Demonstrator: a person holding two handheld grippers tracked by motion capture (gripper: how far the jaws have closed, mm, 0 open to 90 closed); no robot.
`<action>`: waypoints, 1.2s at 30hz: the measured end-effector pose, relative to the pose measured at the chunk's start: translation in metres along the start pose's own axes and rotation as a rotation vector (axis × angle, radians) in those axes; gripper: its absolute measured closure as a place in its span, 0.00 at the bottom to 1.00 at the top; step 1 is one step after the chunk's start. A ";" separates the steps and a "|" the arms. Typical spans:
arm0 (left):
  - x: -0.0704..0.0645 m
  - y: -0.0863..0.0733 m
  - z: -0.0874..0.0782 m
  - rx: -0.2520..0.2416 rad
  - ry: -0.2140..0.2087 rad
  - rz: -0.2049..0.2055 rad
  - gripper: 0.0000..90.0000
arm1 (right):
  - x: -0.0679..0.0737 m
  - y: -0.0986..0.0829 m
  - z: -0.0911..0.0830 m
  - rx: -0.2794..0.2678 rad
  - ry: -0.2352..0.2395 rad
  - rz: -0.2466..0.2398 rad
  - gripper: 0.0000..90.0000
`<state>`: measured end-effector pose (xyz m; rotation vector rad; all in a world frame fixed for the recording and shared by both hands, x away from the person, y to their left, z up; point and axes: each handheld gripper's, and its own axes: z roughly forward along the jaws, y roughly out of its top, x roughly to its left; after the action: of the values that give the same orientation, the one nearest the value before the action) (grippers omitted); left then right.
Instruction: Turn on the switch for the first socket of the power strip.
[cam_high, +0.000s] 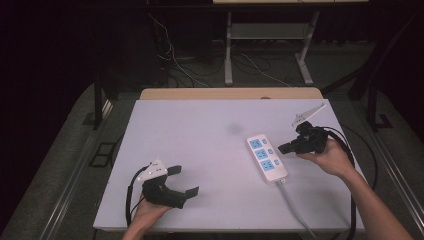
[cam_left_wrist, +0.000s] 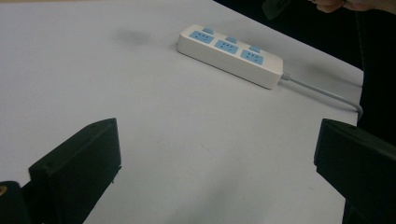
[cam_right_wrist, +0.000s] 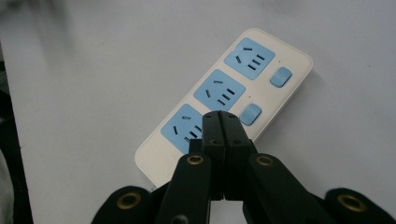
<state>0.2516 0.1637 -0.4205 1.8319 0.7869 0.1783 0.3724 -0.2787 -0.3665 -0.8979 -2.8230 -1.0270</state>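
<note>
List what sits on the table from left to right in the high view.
Left gripper, jaws spread → white power strip with blue sockets → right gripper, jaws closed, held beside the strip.

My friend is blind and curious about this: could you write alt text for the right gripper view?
Two black gripper jaws, pressed shut with nothing between them, point at a white plastic power strip with three blue sockets and blue switches beside them. The strip lies flat on a pale grey table.
</note>
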 end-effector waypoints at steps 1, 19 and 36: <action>0.000 0.000 0.000 -0.001 -0.001 -0.001 0.00 | -0.001 0.000 0.001 0.004 0.001 0.002 0.99; 0.002 0.000 0.000 0.003 0.001 -0.001 0.00 | -0.006 -0.001 0.025 0.064 0.022 -0.004 0.99; 0.002 -0.001 0.002 0.014 0.000 0.002 0.00 | -0.006 -0.010 0.040 0.106 0.038 0.018 0.99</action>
<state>0.2542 0.1636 -0.4224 1.8459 0.7878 0.1741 0.3794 -0.2637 -0.4047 -0.8820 -2.8028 -0.8730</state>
